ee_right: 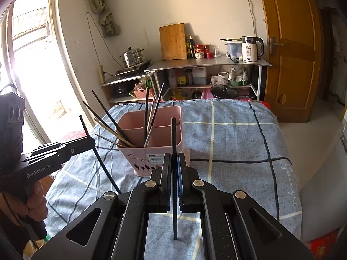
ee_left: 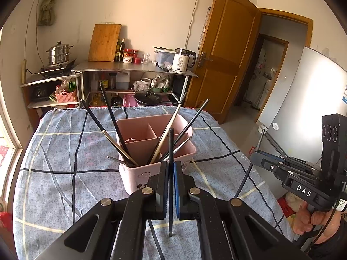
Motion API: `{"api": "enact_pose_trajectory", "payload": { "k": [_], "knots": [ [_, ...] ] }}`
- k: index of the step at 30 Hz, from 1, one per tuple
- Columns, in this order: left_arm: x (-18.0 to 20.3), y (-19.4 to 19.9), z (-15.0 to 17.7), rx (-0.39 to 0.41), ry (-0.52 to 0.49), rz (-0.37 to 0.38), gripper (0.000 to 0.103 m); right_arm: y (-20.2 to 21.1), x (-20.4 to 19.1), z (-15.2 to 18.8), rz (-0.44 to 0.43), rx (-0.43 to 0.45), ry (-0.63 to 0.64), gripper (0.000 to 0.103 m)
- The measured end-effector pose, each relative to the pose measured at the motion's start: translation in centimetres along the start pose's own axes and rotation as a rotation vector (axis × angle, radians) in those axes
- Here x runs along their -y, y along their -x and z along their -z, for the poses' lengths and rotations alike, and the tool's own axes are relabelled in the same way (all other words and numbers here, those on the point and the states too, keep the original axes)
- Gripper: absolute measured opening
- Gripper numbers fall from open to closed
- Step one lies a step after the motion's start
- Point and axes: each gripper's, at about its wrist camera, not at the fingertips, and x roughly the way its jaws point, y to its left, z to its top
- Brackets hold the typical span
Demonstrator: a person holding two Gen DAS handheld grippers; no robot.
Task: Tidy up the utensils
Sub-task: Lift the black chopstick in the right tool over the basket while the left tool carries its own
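Left gripper (ee_left: 171, 173) is pinched on a dark chopstick (ee_left: 171, 145), held upright between the pads. Right gripper (ee_right: 174, 164) likewise pinches its own chopstick (ee_right: 173, 136), long axis near vertical. The pink utensil basket (ee_left: 186, 127) stands directly ahead of the left fingers, ahead and left of the right fingers. Left appears the nearer.
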Motion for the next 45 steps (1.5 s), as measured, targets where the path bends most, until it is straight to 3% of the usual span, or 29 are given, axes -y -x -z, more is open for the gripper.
{"api": "enact_pose_trajectory", "payload": {
  "k": [19,26,35,45],
  "knots": [
    [1.7,2.9,1.8,-0.024,-0.031,0.005,0.004,3.4,-0.7,2.0,0.012,0.001,0.023,0.005],
    [1.3,3.7,1.6,-0.024,-0.012,0.014,0.004,3.9,-1.1,1.4,-0.002,0.029,0.028,0.005],
    [0.7,5.8,-1.1,0.035,-0.012,0.017,0.004,4.5,-2.4,-1.4,-0.031,0.098,0.045,0.005],
    [-0.1,8.5,-7.1,0.149,-0.049,-0.015,0.004,4.2,-4.6,-6.3,-0.075,0.198,0.079,0.005]
  ]
}}
